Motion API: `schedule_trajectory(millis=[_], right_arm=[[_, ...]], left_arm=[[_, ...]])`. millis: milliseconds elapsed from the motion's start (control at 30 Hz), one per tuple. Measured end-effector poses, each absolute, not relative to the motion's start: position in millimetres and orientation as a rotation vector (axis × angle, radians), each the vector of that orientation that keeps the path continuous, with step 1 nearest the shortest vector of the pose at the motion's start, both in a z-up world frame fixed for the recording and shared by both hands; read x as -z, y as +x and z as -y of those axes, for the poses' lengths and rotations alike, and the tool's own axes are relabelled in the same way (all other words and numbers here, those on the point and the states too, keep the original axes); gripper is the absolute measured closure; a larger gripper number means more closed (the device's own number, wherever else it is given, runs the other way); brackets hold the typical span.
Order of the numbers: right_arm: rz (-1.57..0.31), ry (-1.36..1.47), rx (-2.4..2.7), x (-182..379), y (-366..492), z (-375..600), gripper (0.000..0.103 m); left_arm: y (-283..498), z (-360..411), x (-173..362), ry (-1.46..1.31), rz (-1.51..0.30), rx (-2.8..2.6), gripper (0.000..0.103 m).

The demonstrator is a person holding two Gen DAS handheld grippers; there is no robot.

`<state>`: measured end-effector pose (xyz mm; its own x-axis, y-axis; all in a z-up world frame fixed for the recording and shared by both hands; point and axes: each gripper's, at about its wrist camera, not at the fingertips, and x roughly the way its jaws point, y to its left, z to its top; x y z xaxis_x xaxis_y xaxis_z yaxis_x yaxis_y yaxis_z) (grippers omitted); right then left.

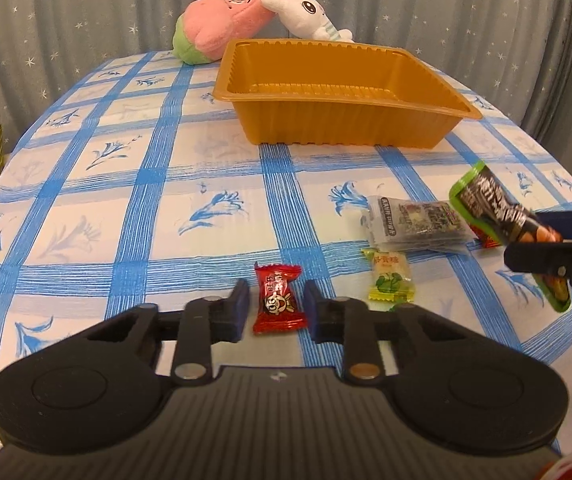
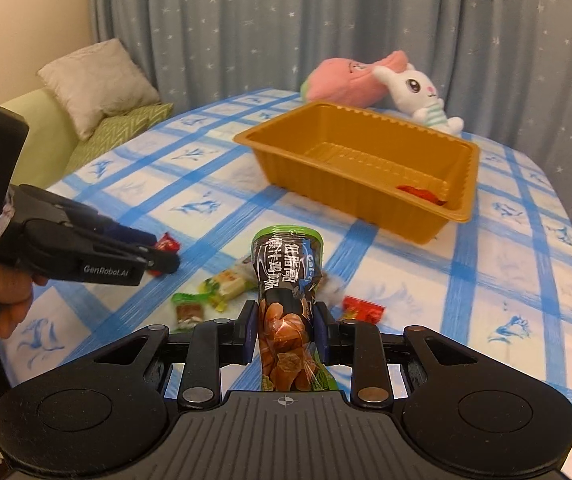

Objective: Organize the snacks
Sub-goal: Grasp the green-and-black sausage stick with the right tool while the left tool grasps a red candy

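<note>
My left gripper [image 1: 278, 304] is down at the checked tablecloth, shut on a red wrapped candy [image 1: 278, 298] that lies between its pads. The right wrist view shows the same gripper [image 2: 162, 260] at the left, held by a hand, with the red candy [image 2: 167, 243] at its tips. My right gripper [image 2: 286, 328] is shut on a green and black snack pouch [image 2: 286, 256], held just above the table and pointing toward the tray. From the left wrist it appears at the right edge as the right gripper [image 1: 545, 240] with the pouch [image 1: 481, 204]. The amber plastic tray [image 1: 345, 128] stands beyond both.
A red wrapper [image 2: 421, 194] lies in the tray [image 2: 345, 200]. Loose on the cloth are a yellow-green candy [image 1: 390, 280], a grey-black packet [image 1: 413, 226], a small green candy [image 2: 190, 310] and another red candy [image 2: 363, 308]. A pink plush [image 1: 222, 24] and a white rabbit [image 1: 309, 14] lie behind the tray. A sofa cushion [image 2: 98, 80] sits left.
</note>
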<state>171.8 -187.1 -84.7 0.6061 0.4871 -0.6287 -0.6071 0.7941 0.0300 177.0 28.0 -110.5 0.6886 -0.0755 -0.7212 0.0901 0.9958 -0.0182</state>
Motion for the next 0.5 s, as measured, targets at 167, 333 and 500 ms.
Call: schedule_trajectory(millis=[167, 333, 500], right_arm=[[-0.662, -0.195, -0.618, 85, 173, 189, 0.074], [-0.656, -0.184, -0.61, 83, 174, 191, 0.074], [-0.649, -0.137, -0.592, 78, 180, 193, 0.074]], left_arm=[[177, -27, 110, 0.026, -0.808, 0.078, 0.088], [177, -27, 102, 0.008, -0.797, 0.086, 0.089], [179, -20, 87, 0.001, -0.769, 0.108, 0.089]])
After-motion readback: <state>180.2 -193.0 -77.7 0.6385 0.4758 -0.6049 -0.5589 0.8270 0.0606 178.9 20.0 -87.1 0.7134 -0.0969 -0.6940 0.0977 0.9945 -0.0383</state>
